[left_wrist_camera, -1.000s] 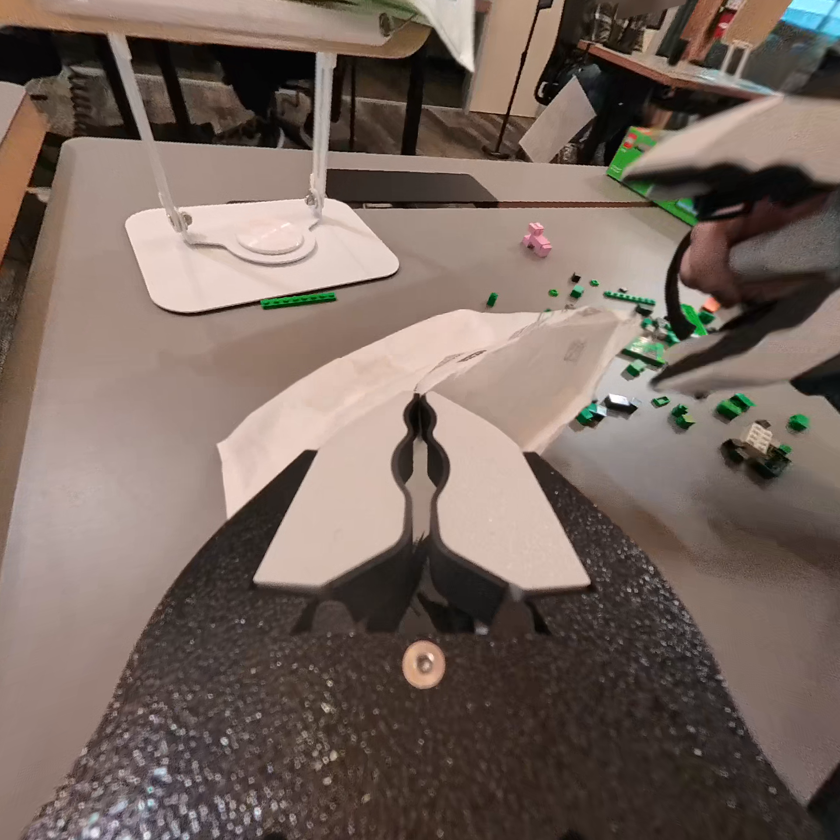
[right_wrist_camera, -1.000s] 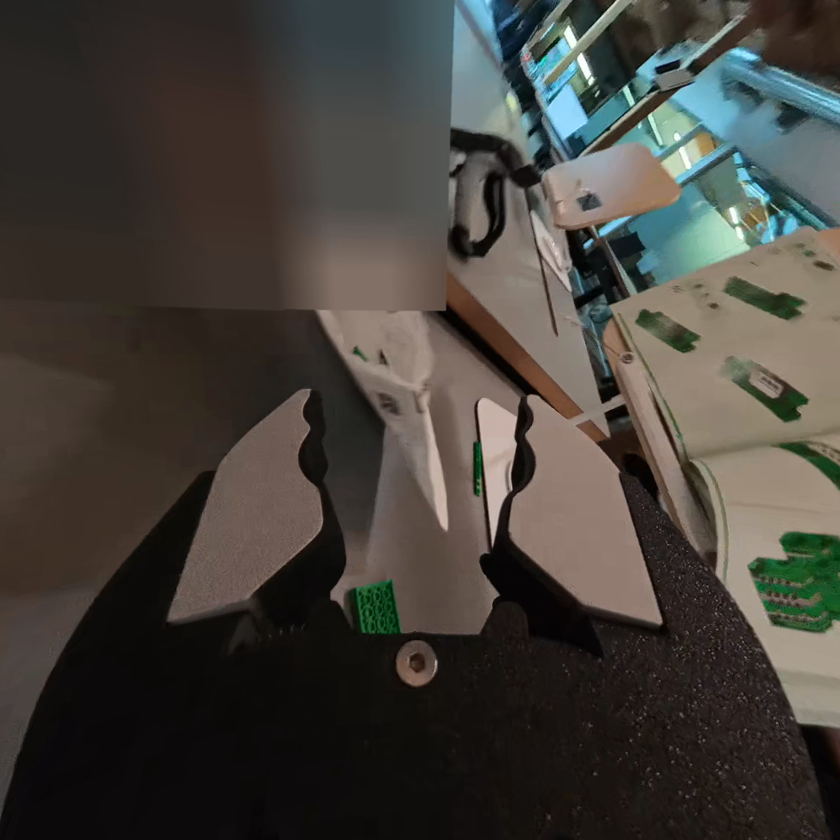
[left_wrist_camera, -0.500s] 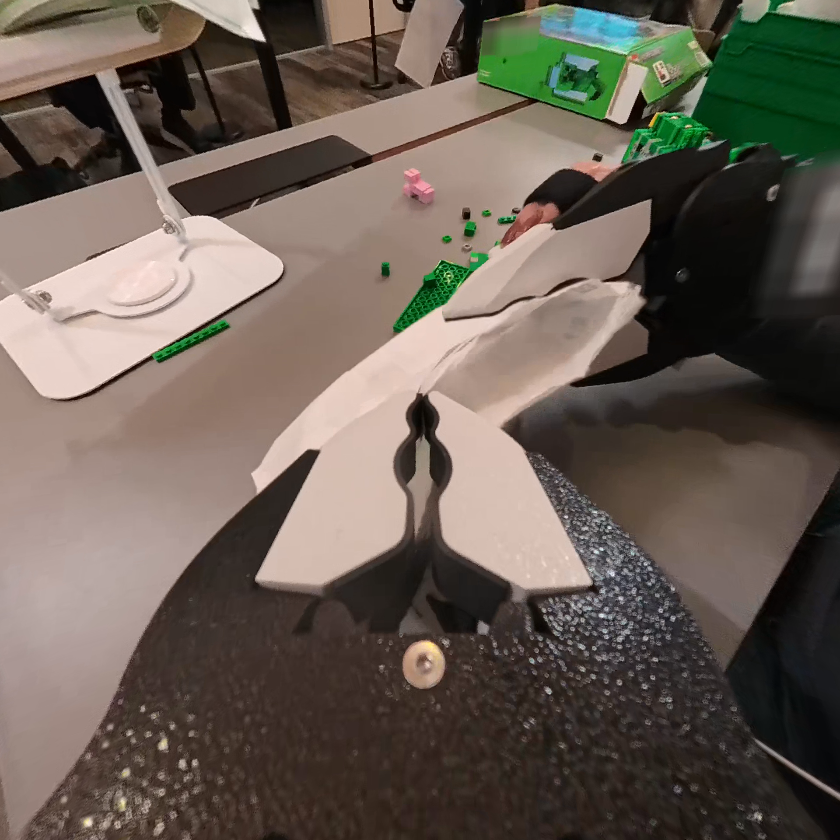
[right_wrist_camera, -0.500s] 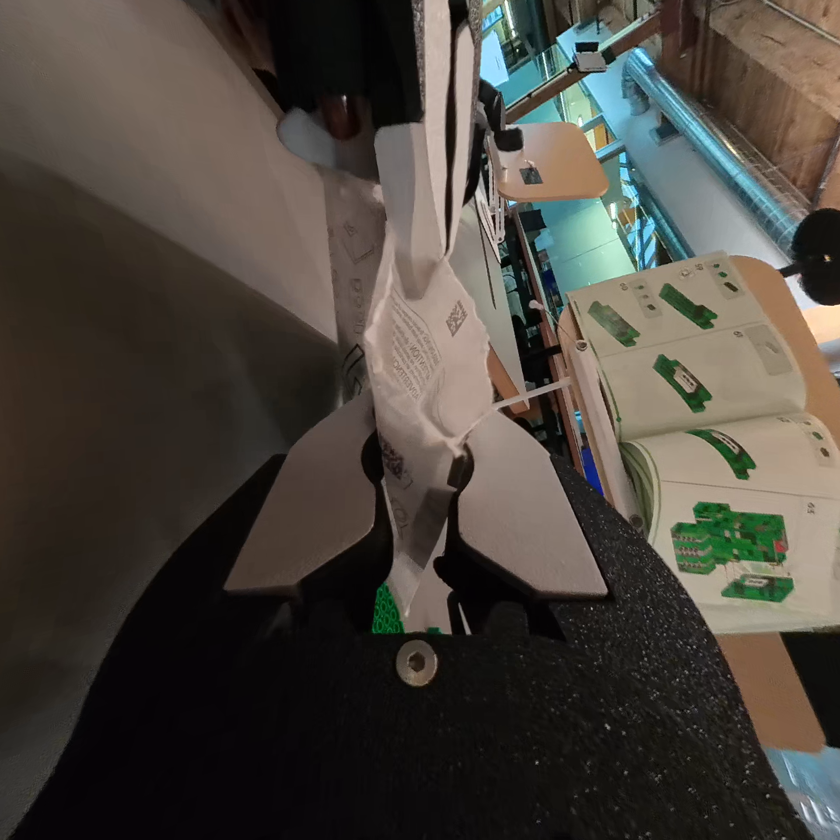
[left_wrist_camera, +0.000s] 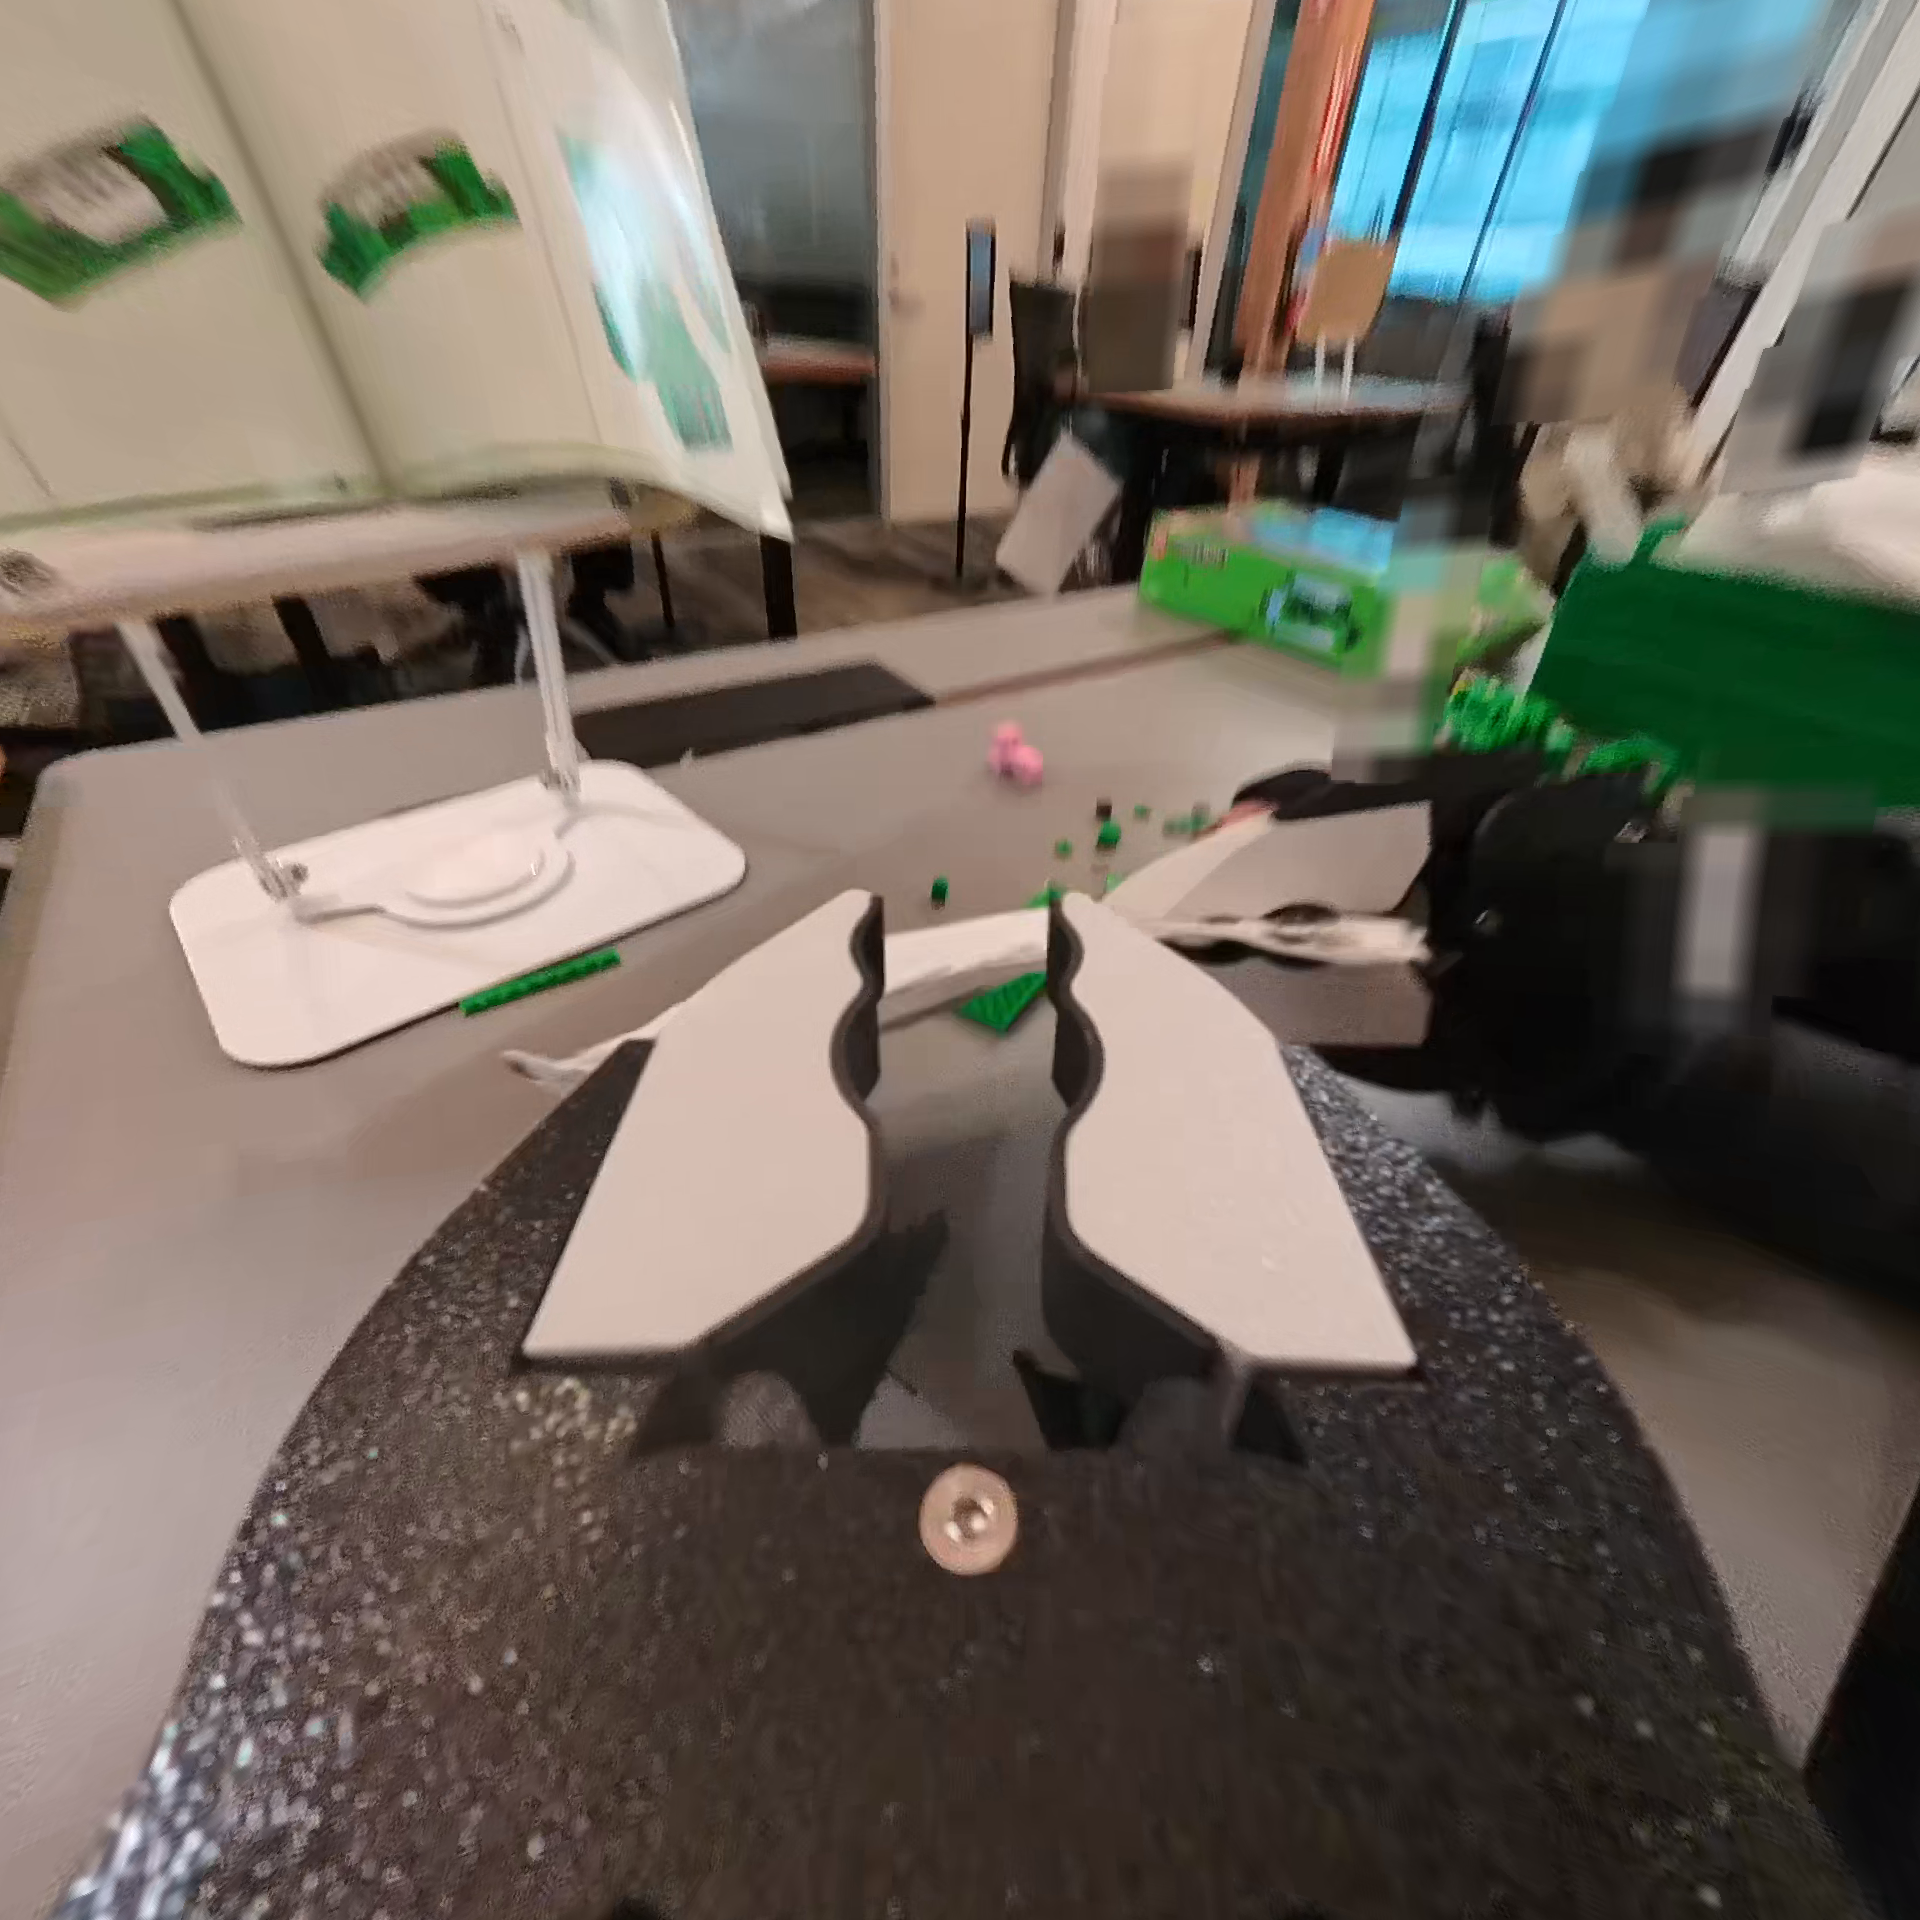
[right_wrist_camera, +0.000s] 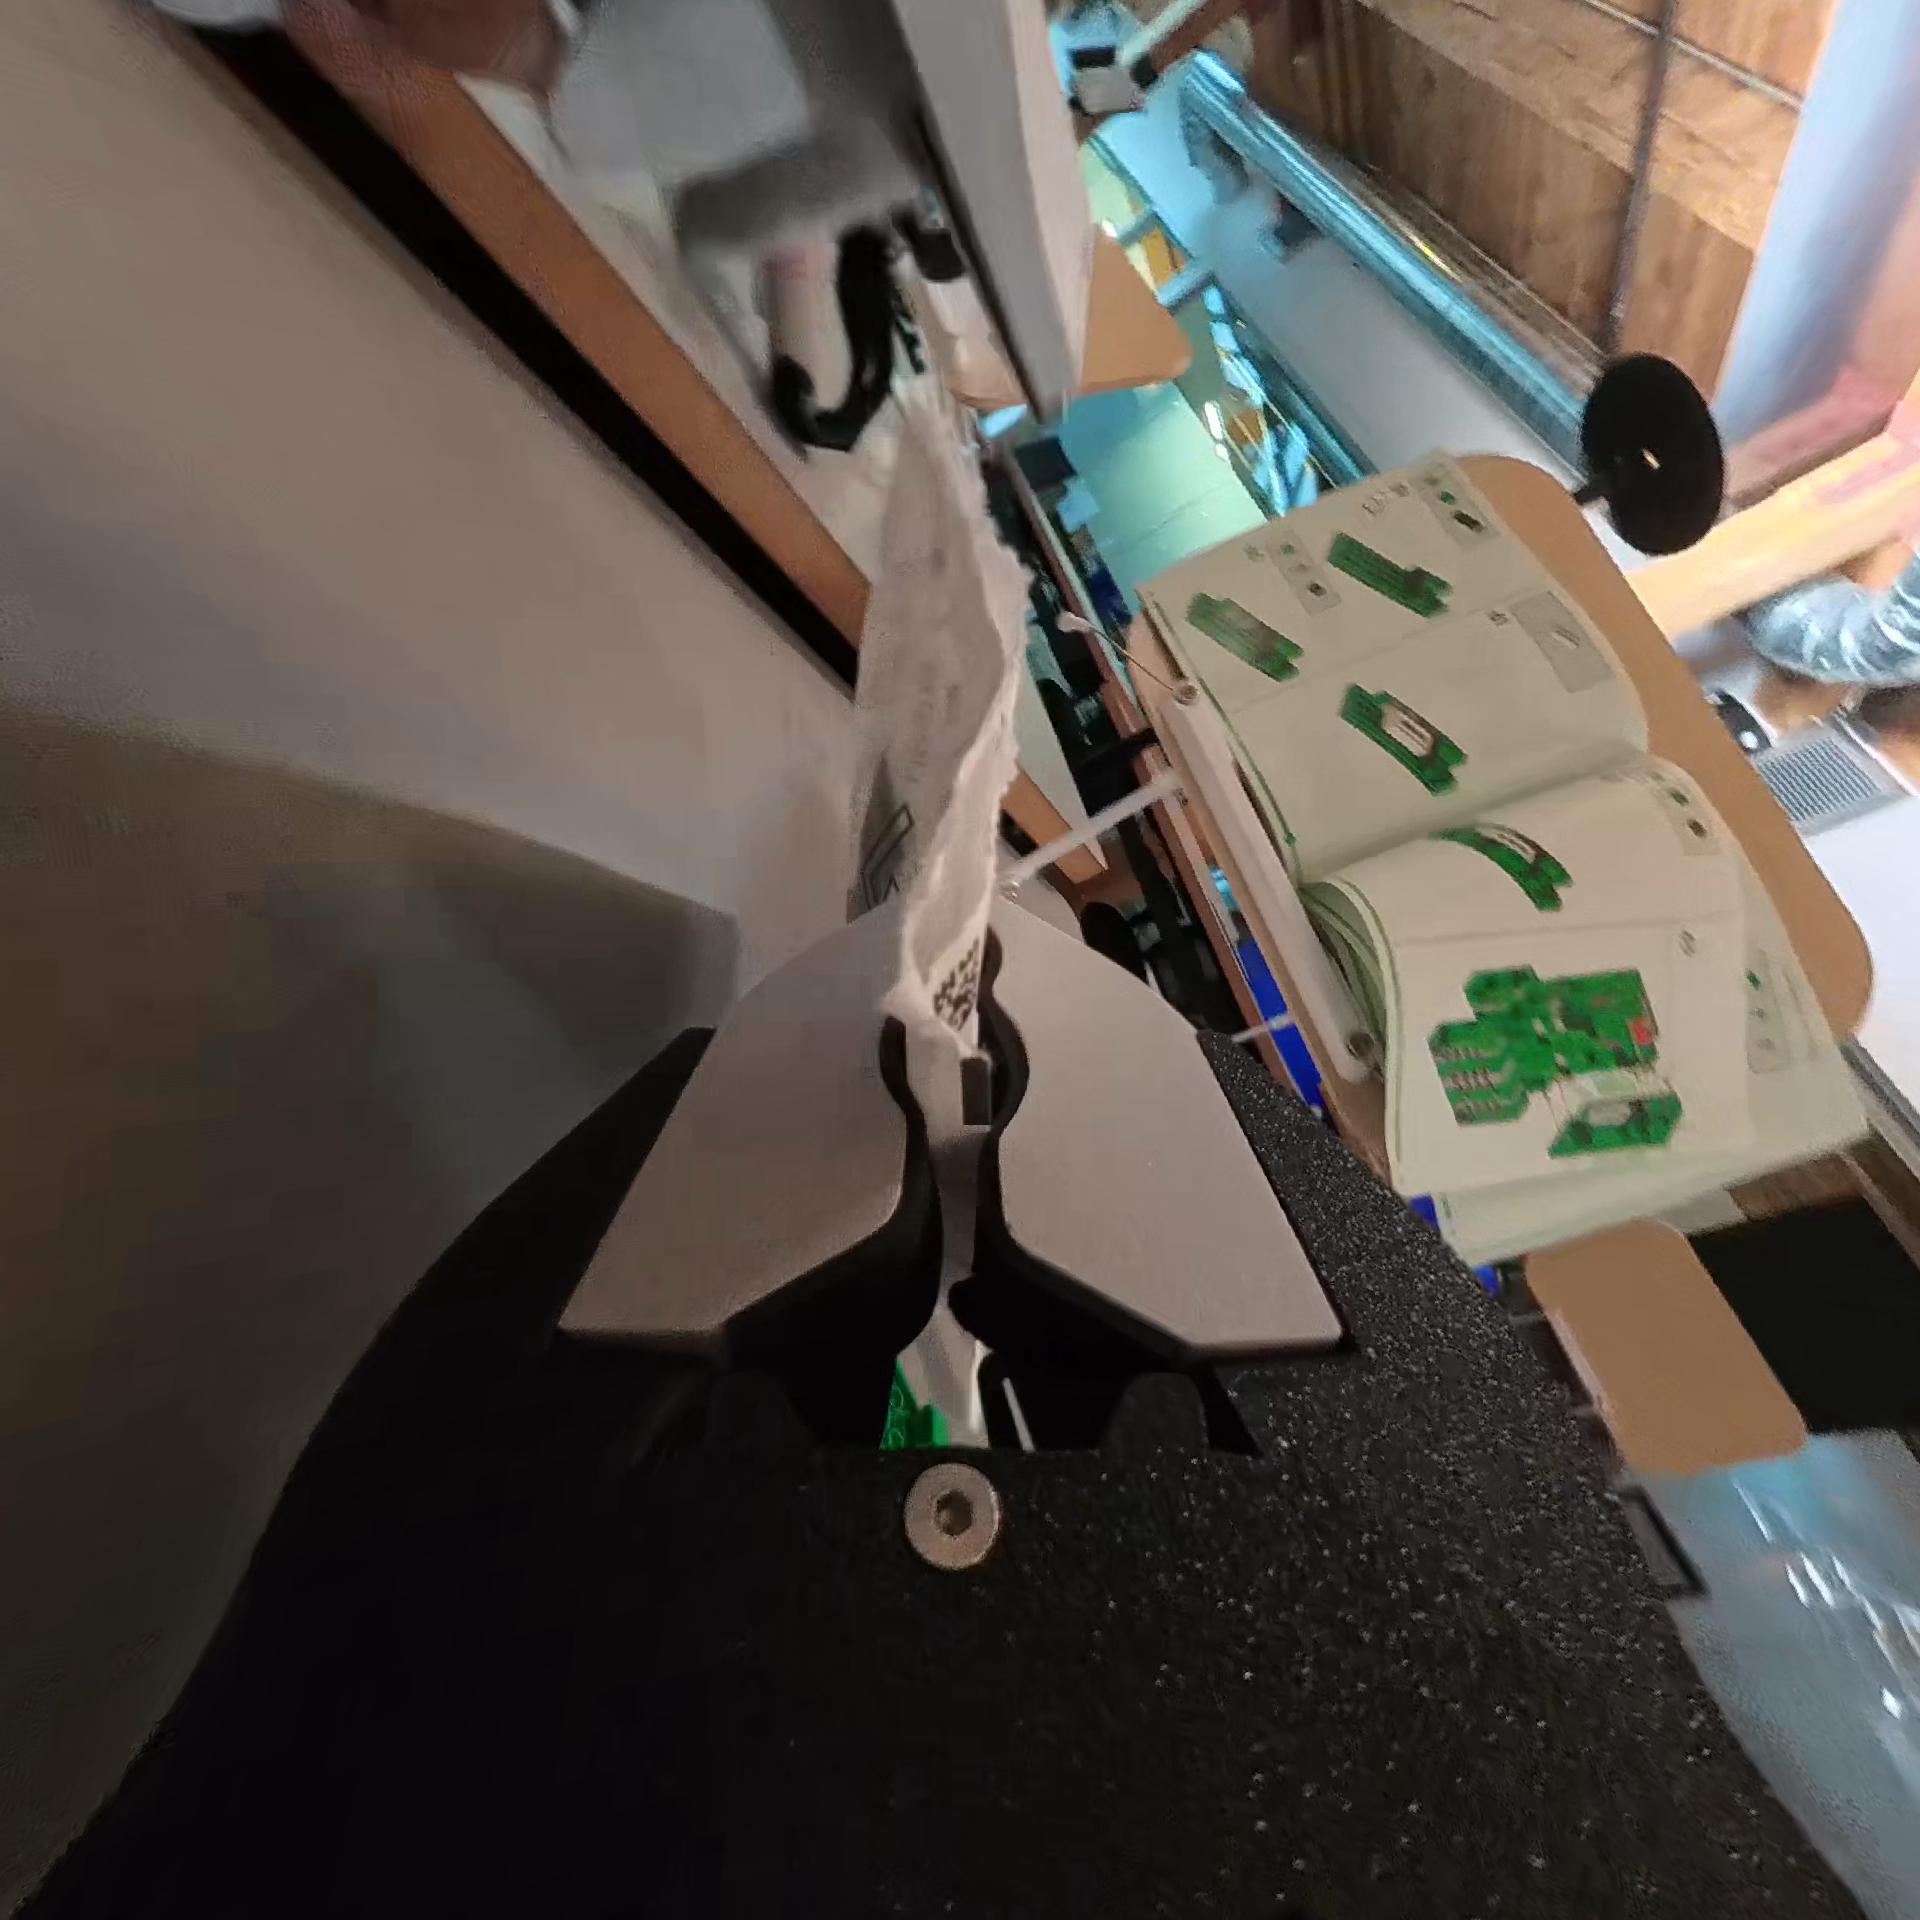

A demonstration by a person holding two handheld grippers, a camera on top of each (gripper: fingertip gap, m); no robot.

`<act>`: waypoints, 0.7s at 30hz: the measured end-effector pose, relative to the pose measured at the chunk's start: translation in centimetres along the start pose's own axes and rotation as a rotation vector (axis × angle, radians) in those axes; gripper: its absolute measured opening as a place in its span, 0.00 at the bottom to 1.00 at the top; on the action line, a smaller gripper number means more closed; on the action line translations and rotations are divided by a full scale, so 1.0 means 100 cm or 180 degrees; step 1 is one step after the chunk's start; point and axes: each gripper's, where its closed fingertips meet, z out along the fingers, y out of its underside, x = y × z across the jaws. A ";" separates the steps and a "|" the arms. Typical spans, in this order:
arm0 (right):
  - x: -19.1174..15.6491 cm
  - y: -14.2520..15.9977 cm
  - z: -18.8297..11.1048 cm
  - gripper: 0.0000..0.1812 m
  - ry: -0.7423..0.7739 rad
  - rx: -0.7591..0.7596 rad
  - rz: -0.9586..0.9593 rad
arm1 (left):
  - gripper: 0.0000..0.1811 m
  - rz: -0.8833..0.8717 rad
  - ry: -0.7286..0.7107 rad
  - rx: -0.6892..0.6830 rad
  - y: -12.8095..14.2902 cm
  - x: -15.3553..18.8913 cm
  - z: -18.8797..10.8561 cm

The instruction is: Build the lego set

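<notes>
My left gripper [left_wrist_camera: 966, 930] is open and empty above the grey table [left_wrist_camera: 208, 1195]. A white paper parts bag [left_wrist_camera: 951, 961] lies just beyond its tips. My right gripper [right_wrist_camera: 977, 961] is shut on one end of that bag [right_wrist_camera: 930, 727], which stretches away from it. In the left wrist view the right gripper [left_wrist_camera: 1340, 883] holds the bag from the right. A green plate [left_wrist_camera: 1003, 1003] lies under the bag. Small green bricks [left_wrist_camera: 1103, 831] and a pink pig figure [left_wrist_camera: 1013, 753] lie farther back. The views are blurred.
An open instruction booklet [left_wrist_camera: 312, 260] sits on a white stand [left_wrist_camera: 457, 914], and also shows in the right wrist view [right_wrist_camera: 1507, 883]. A long green strip [left_wrist_camera: 540, 980] lies at the stand's base. A green set box [left_wrist_camera: 1299, 597] is at the back right. My right fingertips sit around 8 cm from my left ones. The green plate [left_wrist_camera: 1003, 1003] is closer to my right gripper, around 15 cm from its tips; the left tips are 20 cm off.
My right gripper closed on the far end of the paper bag. My left gripper, shut on the bag before, has opened, let it go and tilted upward.
</notes>
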 end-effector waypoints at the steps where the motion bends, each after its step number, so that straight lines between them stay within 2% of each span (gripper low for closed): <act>1: 0.006 0.003 -0.001 0.00 0.0080 -0.0012 0.0095 | 0.17 -0.0100 0.0016 0.0212 -0.011 -0.001 -0.006; 4: 0.022 0.017 -0.003 0.00 0.0274 -0.0106 0.0558 | 0.24 -0.0387 0.0000 0.0568 -0.029 -0.009 -0.022; 9: 0.053 0.031 -0.015 0.00 0.0491 -0.0200 0.1228 | 0.26 -0.0516 -0.0153 0.0427 -0.020 -0.020 -0.021; 12: 0.087 0.033 -0.038 0.00 0.0778 -0.0292 0.1283 | 0.24 -0.0565 -0.0095 0.0420 -0.019 -0.015 -0.015; 14: 0.113 0.031 -0.066 0.00 0.1029 -0.0333 0.1335 | 0.23 -0.0560 -0.0135 0.0374 -0.016 -0.014 -0.010; 17: 0.146 0.034 -0.126 0.00 0.1353 -0.0454 0.1406 | 0.22 -0.0517 -0.0162 0.0258 -0.009 -0.011 0.000; 21: 0.181 0.049 -0.235 0.00 0.1795 -0.0792 0.1506 | 0.22 -0.0402 -0.0250 0.0074 0.000 -0.006 0.013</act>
